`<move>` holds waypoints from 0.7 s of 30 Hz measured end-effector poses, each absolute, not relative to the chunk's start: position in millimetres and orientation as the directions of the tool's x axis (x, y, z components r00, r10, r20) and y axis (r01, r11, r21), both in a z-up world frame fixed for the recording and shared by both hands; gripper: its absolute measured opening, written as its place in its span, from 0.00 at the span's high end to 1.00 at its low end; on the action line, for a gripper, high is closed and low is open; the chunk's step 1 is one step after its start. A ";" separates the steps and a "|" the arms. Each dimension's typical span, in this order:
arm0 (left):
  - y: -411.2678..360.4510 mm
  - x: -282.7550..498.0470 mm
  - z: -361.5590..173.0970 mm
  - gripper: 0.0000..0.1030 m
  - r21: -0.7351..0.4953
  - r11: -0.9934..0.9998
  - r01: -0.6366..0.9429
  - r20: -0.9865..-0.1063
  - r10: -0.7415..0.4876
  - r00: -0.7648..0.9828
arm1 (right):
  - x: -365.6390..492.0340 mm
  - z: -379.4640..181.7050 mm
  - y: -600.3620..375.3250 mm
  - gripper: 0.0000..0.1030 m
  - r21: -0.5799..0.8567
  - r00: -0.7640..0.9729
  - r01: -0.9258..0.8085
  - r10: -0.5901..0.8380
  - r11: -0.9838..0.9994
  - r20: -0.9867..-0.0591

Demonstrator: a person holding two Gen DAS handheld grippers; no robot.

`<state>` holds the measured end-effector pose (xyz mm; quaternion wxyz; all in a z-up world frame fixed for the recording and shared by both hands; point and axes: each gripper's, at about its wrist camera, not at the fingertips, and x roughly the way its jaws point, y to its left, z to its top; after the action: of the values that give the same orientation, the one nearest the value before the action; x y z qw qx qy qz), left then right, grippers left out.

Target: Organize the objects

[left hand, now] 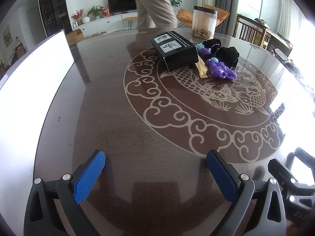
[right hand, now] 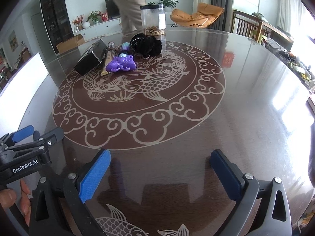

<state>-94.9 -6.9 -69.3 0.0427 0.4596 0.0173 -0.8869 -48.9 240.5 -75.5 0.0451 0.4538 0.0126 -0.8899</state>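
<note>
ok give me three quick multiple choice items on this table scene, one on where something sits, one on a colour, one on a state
1. Where does the clear jar stand?
A. beyond the cluster of small things, toward the far edge of the table
B. between the right gripper's fingers
C. on the orange chair

2. What colour is the plastic toy beside the black box?
A. red
B. purple
C. white

3. How does the left gripper stand?
A. shut on the box
B. shut on nothing
C. open and empty

Answers:
1 A, the jar rises behind the black cloth bundle.
2 B, its moulded body is purple in both views.
3 C, bare table shows in the wide gap between its blue pads; the right gripper stands the same.
</note>
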 end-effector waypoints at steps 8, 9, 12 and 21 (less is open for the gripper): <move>-8.5 -94.8 -69.7 0.00 0.000 -0.996 0.089 -0.819 -0.051 -0.572 | -49.5 -77.8 237.1 0.00 -0.008 -0.578 0.101 -0.052 -0.995 -0.814; -9.4 -95.4 -69.4 0.00 -0.006 -0.997 0.083 -0.819 -0.043 -0.572 | -49.5 -77.9 237.1 0.00 -0.008 -0.578 0.101 -0.052 -0.995 -0.814; -10.6 -98.9 -68.4 0.00 -0.009 -0.998 0.064 -0.830 -0.028 -0.557 | -49.6 -77.9 237.2 0.00 -0.008 -0.578 0.101 -0.052 -0.995 -0.814; -42.3 -173.8 -41.1 0.00 -0.372 -0.914 0.160 -0.769 0.208 -0.605 | -49.8 -77.2 237.0 0.00 -0.009 -0.577 0.111 -0.057 -0.994 -0.814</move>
<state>-173.8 -42.3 -41.1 -0.0137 0.4444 0.2067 -0.8716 -49.8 237.0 -77.2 0.0474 0.4572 0.0293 -0.8876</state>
